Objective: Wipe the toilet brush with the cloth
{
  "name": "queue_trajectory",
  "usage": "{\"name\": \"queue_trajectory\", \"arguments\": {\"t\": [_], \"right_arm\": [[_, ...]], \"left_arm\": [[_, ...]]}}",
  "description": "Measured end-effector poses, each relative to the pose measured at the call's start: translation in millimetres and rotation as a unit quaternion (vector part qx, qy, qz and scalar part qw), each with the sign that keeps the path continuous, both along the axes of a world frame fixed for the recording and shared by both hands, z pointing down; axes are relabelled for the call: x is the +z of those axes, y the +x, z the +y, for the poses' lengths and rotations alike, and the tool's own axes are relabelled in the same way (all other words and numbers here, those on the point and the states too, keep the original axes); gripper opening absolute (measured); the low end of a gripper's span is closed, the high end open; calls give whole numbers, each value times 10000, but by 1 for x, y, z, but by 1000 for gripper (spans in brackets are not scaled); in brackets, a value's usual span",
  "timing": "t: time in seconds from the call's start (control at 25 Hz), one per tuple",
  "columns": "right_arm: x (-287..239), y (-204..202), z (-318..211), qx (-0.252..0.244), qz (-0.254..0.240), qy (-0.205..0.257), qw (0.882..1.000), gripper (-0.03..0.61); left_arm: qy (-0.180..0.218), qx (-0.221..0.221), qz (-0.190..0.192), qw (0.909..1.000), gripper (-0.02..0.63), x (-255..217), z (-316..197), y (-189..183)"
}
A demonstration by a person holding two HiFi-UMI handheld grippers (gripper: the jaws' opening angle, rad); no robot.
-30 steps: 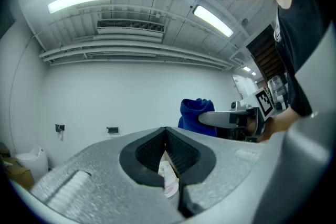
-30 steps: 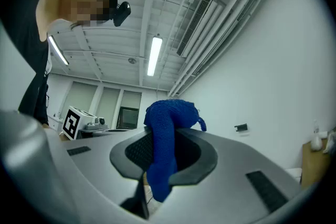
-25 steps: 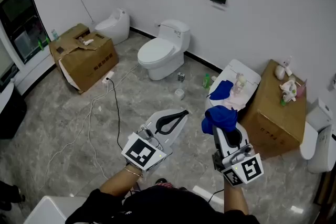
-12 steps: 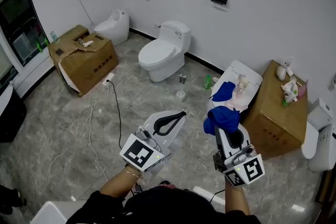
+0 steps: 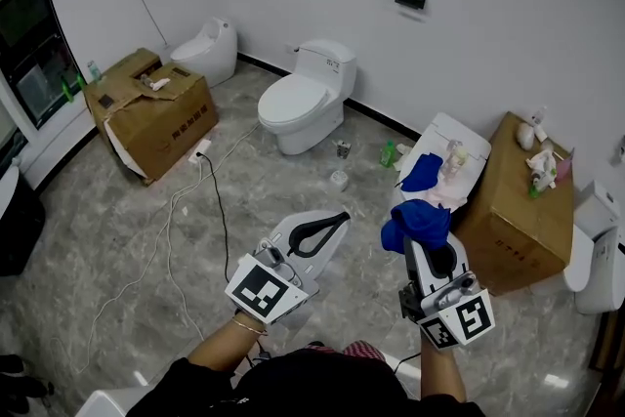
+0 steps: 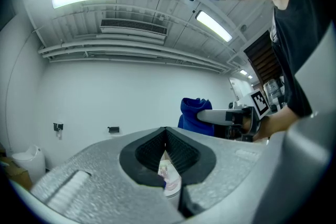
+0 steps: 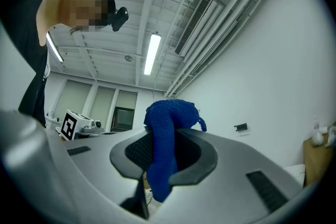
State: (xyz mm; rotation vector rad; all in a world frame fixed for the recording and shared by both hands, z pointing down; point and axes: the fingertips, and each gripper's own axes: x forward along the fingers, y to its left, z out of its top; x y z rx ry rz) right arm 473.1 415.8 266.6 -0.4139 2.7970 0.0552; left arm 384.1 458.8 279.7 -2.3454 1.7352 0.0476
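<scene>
Lower right of the head view: the right tool is clamped on a bunched blue knitted cloth, which looks soft, light and limp and is best held by a thick fold. The left tool is closed and empty. No toilet brush can be picked out.

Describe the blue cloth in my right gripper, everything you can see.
The deep blue coarse-textured cloth is clamped between the shut jaws of the right gripper. It is bunched, not spread: a rounded wad bulges past the jaw tips and a narrower tail hangs down through the gap. Held in the air, it touches only the jaws. Wet or dry, I cannot tell.
</scene>
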Motion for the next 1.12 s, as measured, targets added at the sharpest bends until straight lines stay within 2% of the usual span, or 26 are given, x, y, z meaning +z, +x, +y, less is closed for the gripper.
{"name": "queue_trajectory", "arguments": {"t": [0.48, 0.96, 1.12], "right_arm": [[5, -27, -36, -95, -27, -51, 9999, 81], [5, -63, -121, -214, -10, -39, 9998, 81], [3, -73, -147, -283, -11, -16, 9996, 81]], "left_arm": [[-69, -126, 26, 9999, 3, 8, -33, -32], [9, -288, 83, 9996, 3, 1, -107, -69], [74, -224, 97, 9997, 3, -2, -130, -75]]}}
